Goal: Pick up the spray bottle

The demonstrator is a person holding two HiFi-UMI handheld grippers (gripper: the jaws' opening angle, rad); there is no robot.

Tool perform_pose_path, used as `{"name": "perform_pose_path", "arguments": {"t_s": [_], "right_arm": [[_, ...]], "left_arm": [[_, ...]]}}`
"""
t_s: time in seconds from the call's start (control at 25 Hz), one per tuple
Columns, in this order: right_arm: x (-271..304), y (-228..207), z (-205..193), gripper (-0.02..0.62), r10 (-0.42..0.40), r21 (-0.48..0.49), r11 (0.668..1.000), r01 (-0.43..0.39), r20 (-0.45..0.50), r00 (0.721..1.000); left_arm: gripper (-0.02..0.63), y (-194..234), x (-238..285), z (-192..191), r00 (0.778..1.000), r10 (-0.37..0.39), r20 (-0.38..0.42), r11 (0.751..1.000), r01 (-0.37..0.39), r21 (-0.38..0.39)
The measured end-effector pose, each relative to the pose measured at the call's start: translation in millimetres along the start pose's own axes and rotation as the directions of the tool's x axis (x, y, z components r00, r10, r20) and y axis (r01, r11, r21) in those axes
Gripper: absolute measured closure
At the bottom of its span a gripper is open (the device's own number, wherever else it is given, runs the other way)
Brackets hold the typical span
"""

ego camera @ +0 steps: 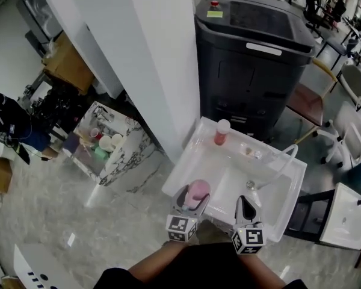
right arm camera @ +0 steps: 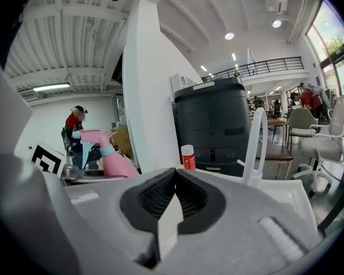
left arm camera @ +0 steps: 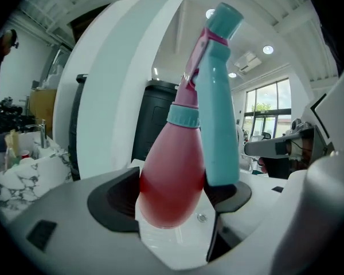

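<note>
The spray bottle (left arm camera: 173, 171) is held by the left gripper (left arm camera: 172, 197) above the near left part of the white sink (ego camera: 186, 156). Its long axis stands close to upright, the top leaning slightly right in the left gripper view. The spray head is uppermost, and the long trigger hangs down the bottle's right side.

The body is a smooth, bulbous pink plastic flask that narrows to a teal collar. The head and trigger are matte teal plastic, with a pink band below the cap.

The left gripper's dark, ribbed fingers (left arm camera: 112, 200) pinch the widest part of the pink body from either side.

The right gripper (right arm camera: 174, 197) sits to the right, at the sink's near edge. Its fingers are pressed together with nothing between them.

A small red bottle (ego camera: 221, 132) with a white cap stands upright on the far rim of the sink. A slim white faucet (right arm camera: 255, 146) curves up at the right. A large black machine (ego camera: 253, 53) stands beyond the sink. A marble-patterned counter (ego camera: 130, 152) lies well to the left.
</note>
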State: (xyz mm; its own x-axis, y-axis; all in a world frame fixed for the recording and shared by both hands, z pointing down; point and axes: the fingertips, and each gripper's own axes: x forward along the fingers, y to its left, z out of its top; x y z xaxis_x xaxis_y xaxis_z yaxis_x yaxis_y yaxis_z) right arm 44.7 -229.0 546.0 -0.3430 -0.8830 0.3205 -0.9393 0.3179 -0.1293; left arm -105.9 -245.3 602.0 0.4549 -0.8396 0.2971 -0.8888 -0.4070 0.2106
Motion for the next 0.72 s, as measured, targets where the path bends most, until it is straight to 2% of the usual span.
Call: {"name": "perform_pose_path", "arguments": {"t_s": [0.2,0.32,0.52,0.72], "right_arm": [[-60,52,-15,0.597,0.026,-0.029,0.999,-0.026,0.002,1.000],[-103,84,-24,0.597,0.050,-0.060,0.997,-0.050,0.002,0.999],[-175,111,-48,0.597,-0.003,-0.051,0.999,0.003,-0.001,1.000],[-231,113,-58,0.597,-0.054,-0.050,0.997,0.054,-0.004,0.999]], "left_arm": [[0.264,-15,-89,-13,1.000,0.007,0.018,1.000,-0.007,0.000],[0.264,-29,-141,-30,1.000,-0.001,0.004,1.000,0.002,-0.030],[0.264,-65,-216,-58,0.999,-0.045,-0.017,0.998,0.044,-0.055],[0.264,-102,-249,-70,0.995,-0.094,-0.022,0.994,0.093,-0.050]]}}
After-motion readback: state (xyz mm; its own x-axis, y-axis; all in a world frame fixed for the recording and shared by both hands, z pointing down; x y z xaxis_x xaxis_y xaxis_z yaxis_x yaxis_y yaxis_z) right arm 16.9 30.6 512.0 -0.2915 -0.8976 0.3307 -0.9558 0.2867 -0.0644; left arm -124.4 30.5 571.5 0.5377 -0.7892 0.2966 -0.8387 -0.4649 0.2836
